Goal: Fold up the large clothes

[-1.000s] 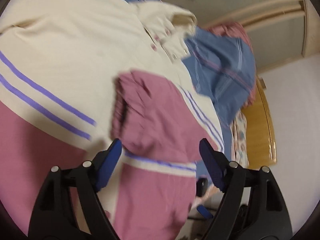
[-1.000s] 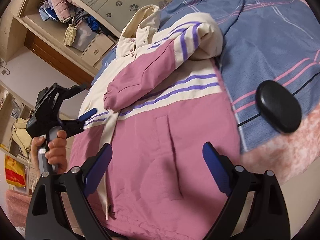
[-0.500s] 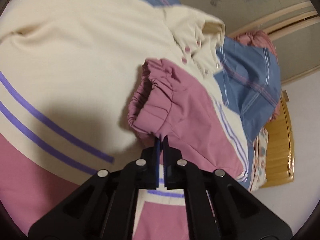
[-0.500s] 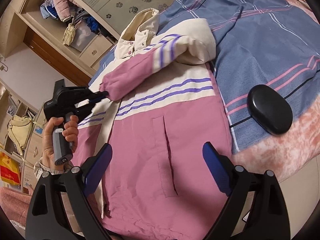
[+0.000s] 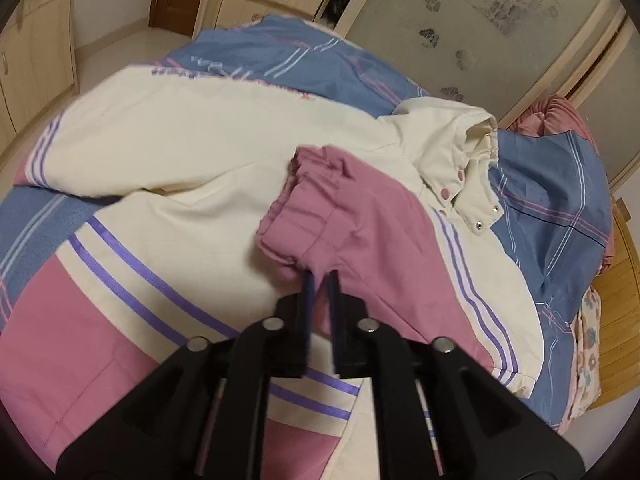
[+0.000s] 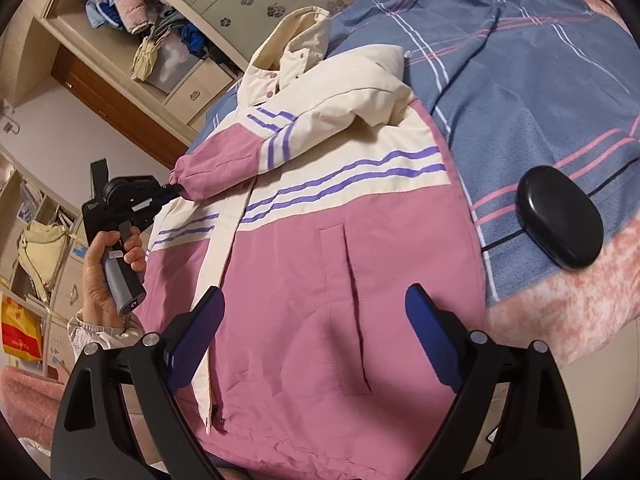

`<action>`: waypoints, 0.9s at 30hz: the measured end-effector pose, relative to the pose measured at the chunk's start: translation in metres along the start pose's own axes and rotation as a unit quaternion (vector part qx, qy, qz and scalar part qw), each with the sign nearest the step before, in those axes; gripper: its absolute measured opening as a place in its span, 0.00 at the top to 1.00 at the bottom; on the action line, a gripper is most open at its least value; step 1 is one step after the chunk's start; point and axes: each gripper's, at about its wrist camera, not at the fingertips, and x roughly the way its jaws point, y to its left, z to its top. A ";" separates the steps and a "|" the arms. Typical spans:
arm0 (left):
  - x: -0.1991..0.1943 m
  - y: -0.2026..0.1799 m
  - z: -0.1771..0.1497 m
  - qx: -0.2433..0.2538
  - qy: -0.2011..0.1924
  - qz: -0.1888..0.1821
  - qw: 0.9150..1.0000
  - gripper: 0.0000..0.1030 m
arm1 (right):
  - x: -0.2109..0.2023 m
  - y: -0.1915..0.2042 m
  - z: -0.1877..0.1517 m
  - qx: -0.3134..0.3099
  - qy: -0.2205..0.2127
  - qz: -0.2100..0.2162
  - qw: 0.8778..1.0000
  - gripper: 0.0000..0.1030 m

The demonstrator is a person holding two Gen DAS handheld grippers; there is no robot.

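A cream and pink jacket with purple stripes lies front up on the bed; it also shows in the left wrist view. Its pink sleeve cuff is folded across the chest. My left gripper is shut on the pink cuff and holds it lifted above the jacket; this gripper also shows in the right wrist view at the cuff. My right gripper is open and empty, hovering over the pink lower part of the jacket near the pocket.
A blue plaid blanket covers the bed. A black oval case lies on it right of the jacket. A wardrobe with stacked clothes stands behind. A wooden headboard is at the right edge.
My left gripper closed on the pink sleeve cuff and has pulled it up and across the jacket. The right gripper has stayed open and nearly still.
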 end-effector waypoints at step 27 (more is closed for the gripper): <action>0.051 0.004 -0.017 0.055 0.093 -0.027 0.994 0.77 | 0.158 -0.001 0.140 -0.035 -0.005 -0.215 0.976 0.32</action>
